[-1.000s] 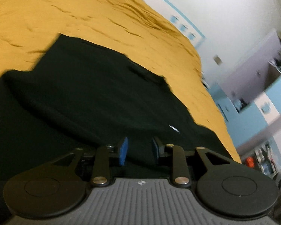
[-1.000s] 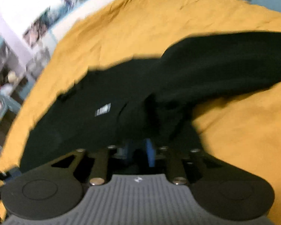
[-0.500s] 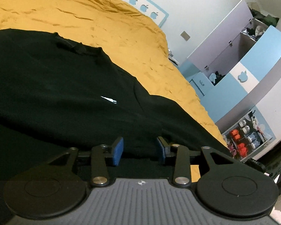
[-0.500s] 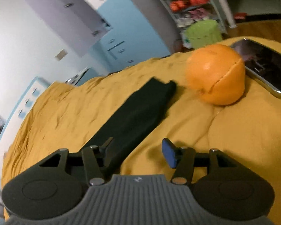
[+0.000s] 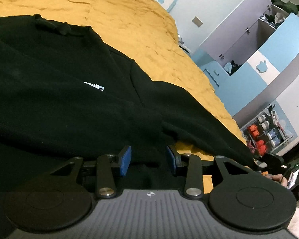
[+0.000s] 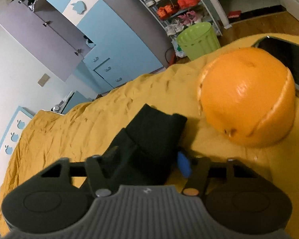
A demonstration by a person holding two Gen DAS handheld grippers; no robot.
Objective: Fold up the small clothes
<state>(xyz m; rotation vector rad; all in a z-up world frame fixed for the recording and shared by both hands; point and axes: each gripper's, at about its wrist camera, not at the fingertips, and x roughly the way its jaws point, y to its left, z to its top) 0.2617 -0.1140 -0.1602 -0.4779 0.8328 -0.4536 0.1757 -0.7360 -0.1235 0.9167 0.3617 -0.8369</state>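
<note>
Mustard-yellow bedspread (image 5: 129, 20), black sweatshirt (image 5: 59, 83) spread flat under half-open empty left gripper (image 5: 148, 157), its sleeve cuff (image 6: 155, 123) between right gripper (image 6: 147, 159) jaws just closing, grip unclear

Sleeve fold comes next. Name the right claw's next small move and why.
Probably finish closing on the sleeve cuff and lift it slightly. The right claw has just been closing its jaws with the cuff between them; blur hides whether they grip yet. The cuff lies flat on the yellow bedspread, near the orange ball.
</note>
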